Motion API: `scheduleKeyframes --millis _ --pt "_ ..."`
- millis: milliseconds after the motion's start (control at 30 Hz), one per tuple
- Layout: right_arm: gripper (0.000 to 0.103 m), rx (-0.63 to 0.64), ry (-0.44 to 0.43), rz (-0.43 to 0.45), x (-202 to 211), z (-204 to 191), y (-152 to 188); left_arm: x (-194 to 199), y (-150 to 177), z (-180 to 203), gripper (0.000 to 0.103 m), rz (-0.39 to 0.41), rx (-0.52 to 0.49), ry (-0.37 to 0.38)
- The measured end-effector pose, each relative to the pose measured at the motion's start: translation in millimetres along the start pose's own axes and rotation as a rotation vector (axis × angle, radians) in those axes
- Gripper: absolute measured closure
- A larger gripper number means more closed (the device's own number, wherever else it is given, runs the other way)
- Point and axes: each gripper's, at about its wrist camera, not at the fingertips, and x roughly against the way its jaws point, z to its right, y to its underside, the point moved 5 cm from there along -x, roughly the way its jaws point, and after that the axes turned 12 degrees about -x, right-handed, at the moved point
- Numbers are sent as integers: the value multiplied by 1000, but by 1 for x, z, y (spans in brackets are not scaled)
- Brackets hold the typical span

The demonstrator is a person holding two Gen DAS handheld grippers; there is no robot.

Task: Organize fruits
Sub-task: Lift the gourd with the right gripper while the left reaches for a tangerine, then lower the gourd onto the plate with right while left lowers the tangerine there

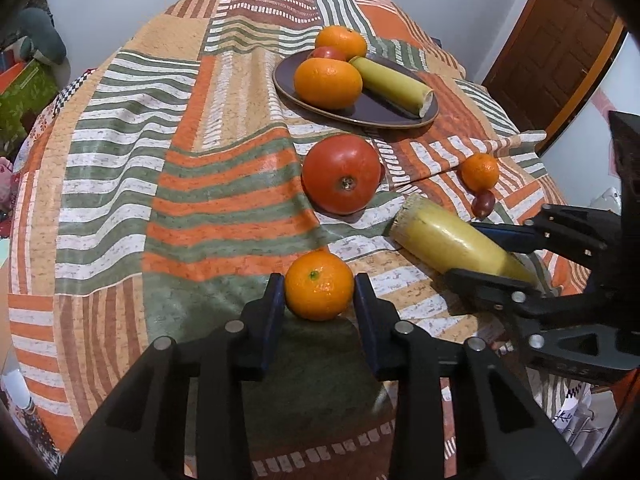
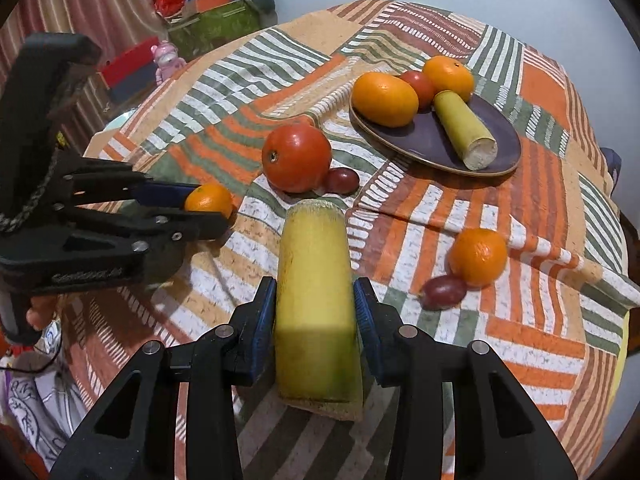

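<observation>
Patchwork cloth (image 1: 120, 184) in orange, green and white stripes covers the round table, with a pale wall and a brown door (image 1: 560, 52) behind it. We hold the left gripper (image 1: 319, 300) with its blue pads pressed against both sides of a small mandarin (image 1: 319, 290), which sits on the cloth between the jaws. We hold the right gripper (image 2: 315, 308) closed on a yellow-green cut stalk (image 2: 316, 308); the pads touch its two sides, its far cut end points away from the jaws, and its near end rests on the cloth. Just beyond the stalk's far end, ahead of the right jaws, lie a large red tomato (image 2: 297, 158) and, touching it, a small dark red fruit (image 2: 342, 180). To the right of the right jaws, another mandarin (image 2: 478, 257) rests against a second small dark red fruit (image 2: 444, 290). Farthest ahead of both jaws stands a dark oval plate (image 2: 500, 128) bearing two oranges (image 2: 384, 99), a red fruit (image 2: 418, 86) between them, and a second cut stalk (image 2: 464, 132). At the left of the right wrist view, a green box (image 2: 216, 24) stands beyond the table.
</observation>
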Motion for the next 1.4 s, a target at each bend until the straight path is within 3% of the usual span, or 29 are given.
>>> scheduleKeyframes --millis 200,533,967,1400 --pt "67 0 13 -13 -10 1 0 8 -3 0 68 18 8 -6" --pt "68 -37 -17 97 23 7 -7 27 -26 7 68 69 -9 -18" --pt "68 -104 33 277 83 51 -48 46 -82 25 68 159 -64 -30" --pt "68 -164 79 348 82 100 -95 22 -143 27 68 177 -124 -43"
